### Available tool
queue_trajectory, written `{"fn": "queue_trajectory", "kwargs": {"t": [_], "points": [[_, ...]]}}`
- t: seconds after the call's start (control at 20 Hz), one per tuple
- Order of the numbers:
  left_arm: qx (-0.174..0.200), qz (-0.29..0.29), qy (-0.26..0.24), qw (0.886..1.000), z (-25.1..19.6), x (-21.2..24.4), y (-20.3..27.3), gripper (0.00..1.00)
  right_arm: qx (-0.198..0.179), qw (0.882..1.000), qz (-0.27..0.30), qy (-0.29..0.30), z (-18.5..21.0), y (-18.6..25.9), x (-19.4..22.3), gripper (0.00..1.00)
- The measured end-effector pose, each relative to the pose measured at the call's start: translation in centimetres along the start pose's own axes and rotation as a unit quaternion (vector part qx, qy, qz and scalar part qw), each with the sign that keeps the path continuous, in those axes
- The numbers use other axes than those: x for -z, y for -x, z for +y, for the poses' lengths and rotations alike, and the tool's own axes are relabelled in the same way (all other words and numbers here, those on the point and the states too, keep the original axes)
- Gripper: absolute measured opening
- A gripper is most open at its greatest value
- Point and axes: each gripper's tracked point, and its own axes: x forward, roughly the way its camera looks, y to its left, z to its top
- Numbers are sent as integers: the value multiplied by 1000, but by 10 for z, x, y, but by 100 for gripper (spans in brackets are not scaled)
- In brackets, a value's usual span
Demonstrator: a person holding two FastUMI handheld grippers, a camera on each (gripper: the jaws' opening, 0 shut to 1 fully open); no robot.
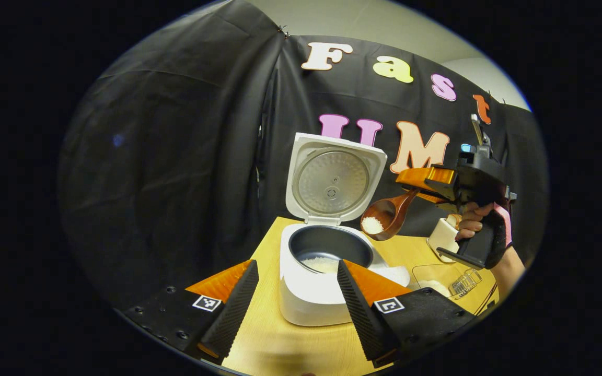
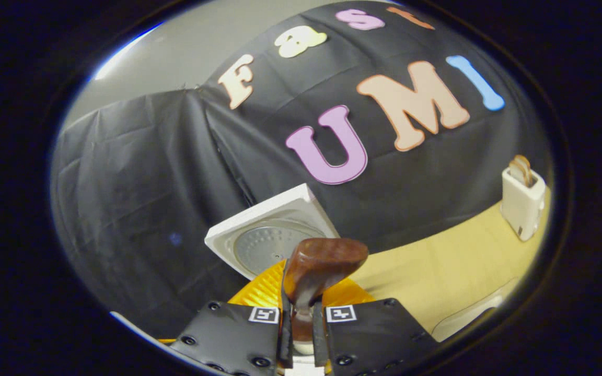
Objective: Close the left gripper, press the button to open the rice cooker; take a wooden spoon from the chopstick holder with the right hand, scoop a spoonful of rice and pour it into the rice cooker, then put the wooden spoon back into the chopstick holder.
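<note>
Claw on the right (image 2: pixel 301 334), pinched tight on the brown wooden spoon (image 1: pixel 384 213) with white rice, should drift left over the open white rice cooker's dark pot (image 1: pixel 330 245) before tipping slowly, while the left claw (image 1: pixel 290 303) waits spread wide and empty above the pale wooden desk (image 1: pixel 280 344)

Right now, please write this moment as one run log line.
rice cooker: lid open | wooden spoon: holds rice, beside pot | right gripper: shut on spoon | left gripper: open

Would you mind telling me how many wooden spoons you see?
2: one wooden spoon held over the rice cooker by the right hand-held gripper; another in the chopstick holder. More may be hidden.
</note>
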Motion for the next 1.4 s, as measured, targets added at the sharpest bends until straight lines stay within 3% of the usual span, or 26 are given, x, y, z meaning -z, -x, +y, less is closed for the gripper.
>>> {"fn": "queue_trajectory", "kwargs": {"t": [0.15,0.3,0.5,0.75,0.9,1.0,1.05,1.25,1.4], "points": [[-8,0,2,1000,5,2,3,90,-1,993,-12,121,26,-9,6,17],[-18,-1,-2,1000,10,4,6,90,0,974,-25,227,46,-11,15,16],[-23,1,-8,1000,13,8,5,90,4,937,-52,344,68,-8,18,18],[-30,4,-5,1000,15,9,7,90,17,879,-98,466,88,1,12,17],[-31,1,-7,1000,16,8,9,90,11,866,-104,489,93,8,13,19],[-30,0,-12,999,16,7,11,90,4,871,-98,481,94,6,18,18],[-29,-2,-15,999,17,8,12,90,-1,879,-90,467,93,4,22,18],[-24,-7,-19,1000,18,10,11,90,-18,932,-51,359,83,5,24,17],[-17,-8,-19,1000,16,9,12,90,-17,955,-41,295,64,12,8,19]]}}
